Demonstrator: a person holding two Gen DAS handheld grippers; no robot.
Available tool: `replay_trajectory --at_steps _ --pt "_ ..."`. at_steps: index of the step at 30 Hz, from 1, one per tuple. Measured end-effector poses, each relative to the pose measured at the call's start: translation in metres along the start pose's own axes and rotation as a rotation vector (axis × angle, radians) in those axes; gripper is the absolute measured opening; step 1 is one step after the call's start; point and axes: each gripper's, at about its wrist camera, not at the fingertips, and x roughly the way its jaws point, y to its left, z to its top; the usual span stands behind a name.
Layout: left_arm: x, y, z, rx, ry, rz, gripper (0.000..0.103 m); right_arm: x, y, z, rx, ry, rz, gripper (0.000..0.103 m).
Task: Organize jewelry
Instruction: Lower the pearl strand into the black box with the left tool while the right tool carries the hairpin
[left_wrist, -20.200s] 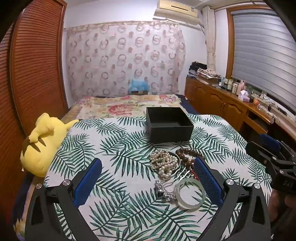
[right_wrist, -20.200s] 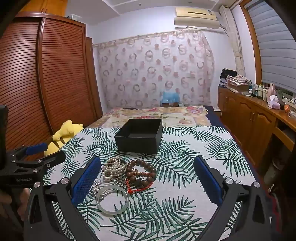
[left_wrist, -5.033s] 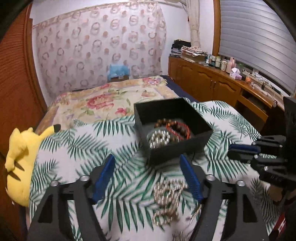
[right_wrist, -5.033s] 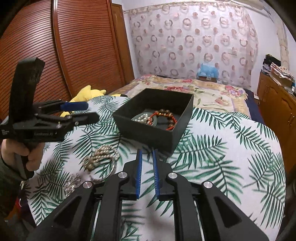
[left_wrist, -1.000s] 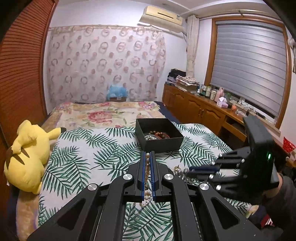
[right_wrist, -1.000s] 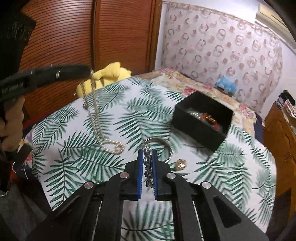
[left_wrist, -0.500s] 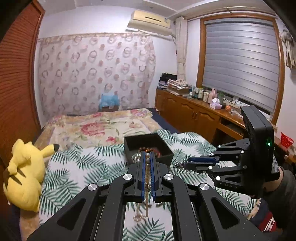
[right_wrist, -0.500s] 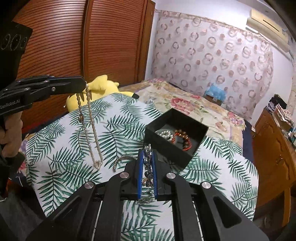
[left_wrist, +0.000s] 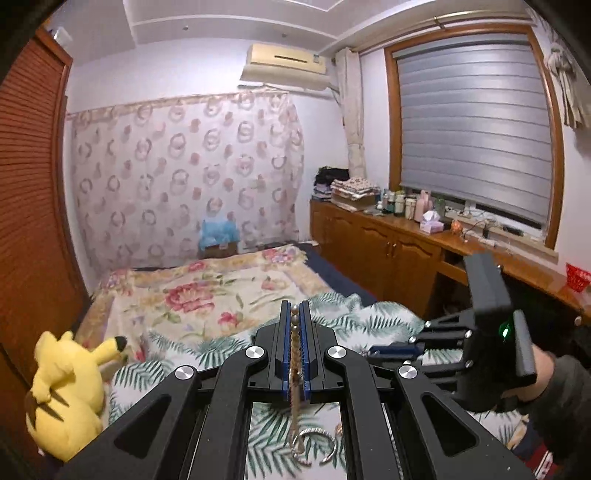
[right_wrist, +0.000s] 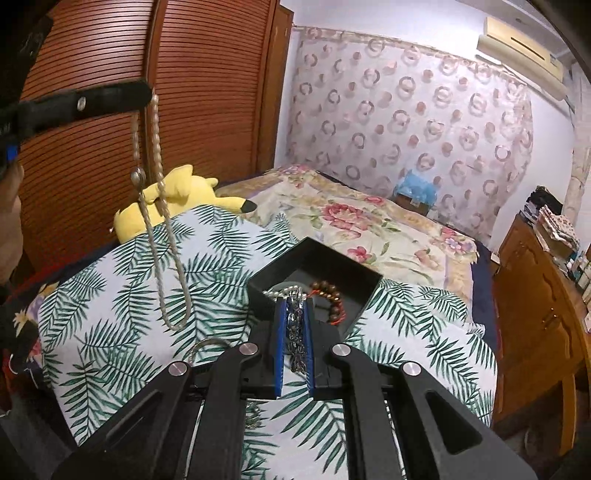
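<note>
our left gripper (left_wrist: 295, 314) clamps a pearl necklace (right_wrist: 162, 221); our right gripper (right_wrist: 294, 310) pinches a silver chain (right_wrist: 295, 343) before the black box (right_wrist: 314, 273).

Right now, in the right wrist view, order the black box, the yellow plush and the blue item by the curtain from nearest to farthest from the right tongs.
1. Black box: just beyond the right tongs, on the palm-leaf cloth.
2. Yellow plush: upper left, at the cloth's far edge by the wardrobe.
3. Blue item: farthest, beyond the floral bedspread, against the curtain.
</note>
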Motion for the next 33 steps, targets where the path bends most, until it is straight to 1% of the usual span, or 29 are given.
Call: replay_trajectory --at_steps 4,8,14,17,21,26,28,33 --pt "0.01 0.0 0.017 0.025 -0.005 0.023 0.004 0.002 -0.011 0.007 0.02 -0.01 0.001 0.01" --pt "0.021 -0.005 0.032 0.049 -0.008 0.037 0.004 0.004 -0.023 0.014 0.047 -0.017 0.021 0.01" --pt "0.05 -0.008 0.05 0.046 -0.007 0.07 0.004 0.008 -0.034 0.021 0.067 -0.032 0.012 0.01" --pt "0.066 -0.006 0.054 0.035 0.005 0.076 0.004 0.009 -0.039 0.022 0.082 -0.038 0.007 0.01" --pt "0.092 -0.003 0.049 0.019 0.047 0.078 0.004 0.012 -0.045 0.022 0.092 -0.041 0.003 0.01" --pt "0.127 0.008 0.034 -0.03 0.126 0.061 0.004 0.021 -0.05 0.025 0.098 -0.035 0.01 0.01" --pt "0.135 0.013 0.025 -0.046 0.149 0.066 0.004 0.024 -0.052 0.026 0.098 -0.034 0.008 0.01" --pt "0.137 0.023 0.007 -0.064 0.178 0.071 0.004 0.034 -0.055 0.03 0.091 -0.03 0.01 0.01"
